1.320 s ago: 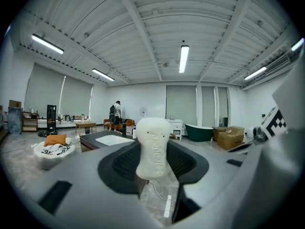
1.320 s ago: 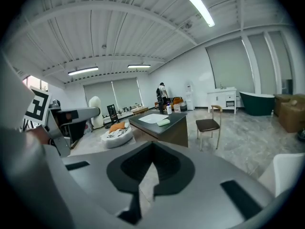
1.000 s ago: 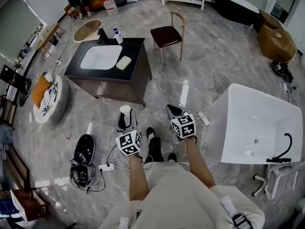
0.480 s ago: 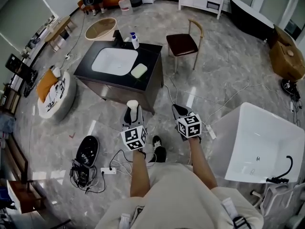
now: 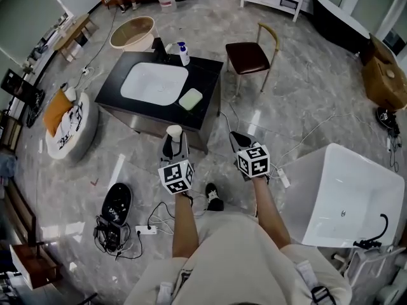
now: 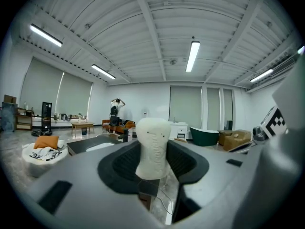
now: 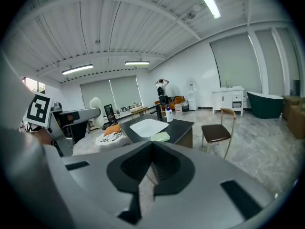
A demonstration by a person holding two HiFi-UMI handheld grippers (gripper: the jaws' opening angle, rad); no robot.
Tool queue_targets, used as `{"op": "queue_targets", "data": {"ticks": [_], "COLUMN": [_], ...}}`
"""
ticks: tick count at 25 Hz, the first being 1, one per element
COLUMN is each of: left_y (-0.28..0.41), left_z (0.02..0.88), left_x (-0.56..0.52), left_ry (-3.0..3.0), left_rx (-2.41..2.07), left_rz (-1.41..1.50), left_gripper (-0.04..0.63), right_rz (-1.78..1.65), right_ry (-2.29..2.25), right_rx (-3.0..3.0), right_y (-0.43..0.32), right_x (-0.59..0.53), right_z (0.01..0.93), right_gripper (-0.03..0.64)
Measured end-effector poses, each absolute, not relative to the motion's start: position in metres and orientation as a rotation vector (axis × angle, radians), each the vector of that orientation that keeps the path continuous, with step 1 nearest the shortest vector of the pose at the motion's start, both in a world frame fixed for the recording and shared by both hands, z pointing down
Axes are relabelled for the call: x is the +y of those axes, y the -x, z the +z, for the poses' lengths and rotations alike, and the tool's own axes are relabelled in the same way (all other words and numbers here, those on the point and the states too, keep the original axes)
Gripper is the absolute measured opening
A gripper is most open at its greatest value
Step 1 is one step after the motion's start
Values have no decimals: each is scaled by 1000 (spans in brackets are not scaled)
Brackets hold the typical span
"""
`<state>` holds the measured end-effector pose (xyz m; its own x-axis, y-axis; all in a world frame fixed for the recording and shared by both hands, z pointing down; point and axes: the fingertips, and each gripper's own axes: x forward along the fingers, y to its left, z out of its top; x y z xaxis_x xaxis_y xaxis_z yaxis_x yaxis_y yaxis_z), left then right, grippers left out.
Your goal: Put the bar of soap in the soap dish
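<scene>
The left hand-held gripper [image 5: 173, 145], clamped on the upright bar of soap [image 6: 152, 147], should carry it level to the green soap dish [image 5: 191, 98] on the counter [image 5: 206, 75]; the right hand-held gripper [image 5: 239, 143] is closed, empty.

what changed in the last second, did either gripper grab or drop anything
The person has stepped toward the vanity, so both grippers now sit closer to its front edge in the head view. Nothing was taken or let go: the left gripper still clamps the bar of soap upright, and the right gripper stays shut and empty. The soap dish remains beside the sink.
</scene>
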<state>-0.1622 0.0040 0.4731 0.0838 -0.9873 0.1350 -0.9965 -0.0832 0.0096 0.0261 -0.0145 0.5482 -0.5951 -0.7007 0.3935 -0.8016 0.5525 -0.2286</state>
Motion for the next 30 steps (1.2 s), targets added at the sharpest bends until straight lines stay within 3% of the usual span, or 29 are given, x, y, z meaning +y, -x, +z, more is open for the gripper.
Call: {"op": "queue_targets", "data": {"ticks": [14,30], "left_y": [201,200], "left_z": [472,491], "left_x": [-70,-129], "left_ry": [-2291,-2253], "left_rx": [-1994,-1938], "left_rz": [117,143], "left_gripper": [179,179], "right_rz": [598,693], "right_ry": [-1314,-1450], "right_rx": [-2541,-2482], "right_y": [15,-20], "right_x": [-86,-151], "right_z": [546,555], "right_gripper": [5,5]}}
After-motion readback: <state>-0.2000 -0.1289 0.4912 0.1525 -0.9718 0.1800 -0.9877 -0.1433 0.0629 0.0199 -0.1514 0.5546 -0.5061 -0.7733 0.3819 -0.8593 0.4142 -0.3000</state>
